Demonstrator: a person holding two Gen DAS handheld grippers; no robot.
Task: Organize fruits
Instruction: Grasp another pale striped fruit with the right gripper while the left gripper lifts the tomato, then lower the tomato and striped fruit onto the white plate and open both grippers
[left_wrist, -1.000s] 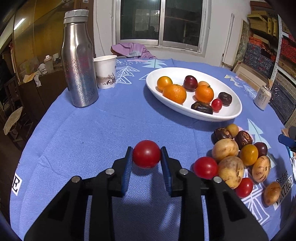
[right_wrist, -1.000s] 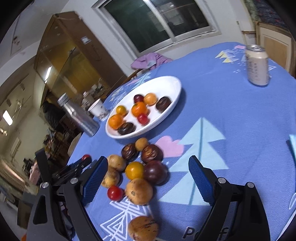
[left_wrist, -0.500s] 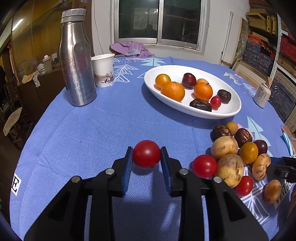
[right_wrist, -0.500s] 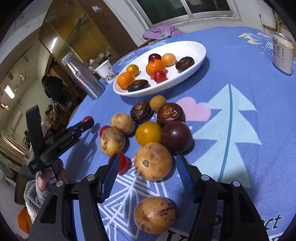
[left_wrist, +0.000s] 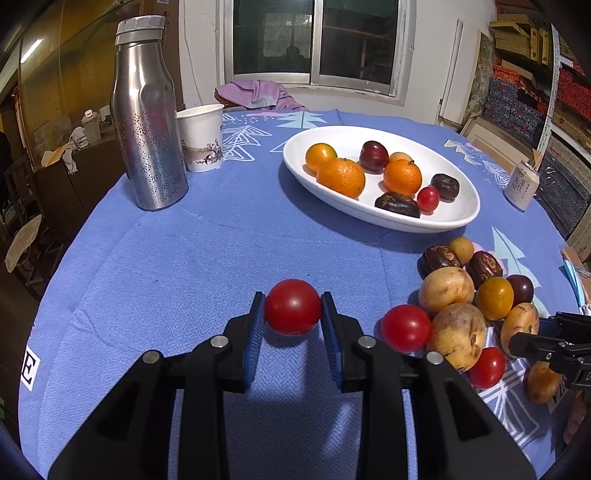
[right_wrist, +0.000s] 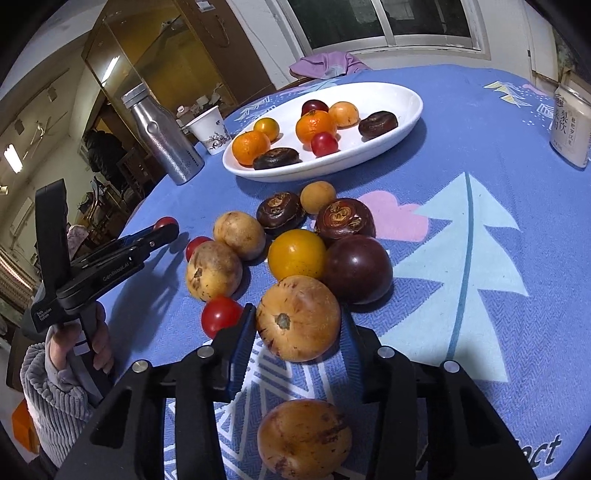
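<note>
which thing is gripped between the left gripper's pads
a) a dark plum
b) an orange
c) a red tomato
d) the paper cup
c: the left gripper is shut on the red tomato, its blue pads pressing both sides of it above the blue cloth.

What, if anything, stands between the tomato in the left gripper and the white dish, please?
Nothing visible: bare blue tablecloth lies between the red tomato held in the left gripper and the white dish; the loose fruit pile sits off to the right.

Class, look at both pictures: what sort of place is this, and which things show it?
Probably a lived-in home room: a round table under a blue printed tablecloth, a wooden glass-fronted cabinet, and stacked patterned boxes by the window.
</note>
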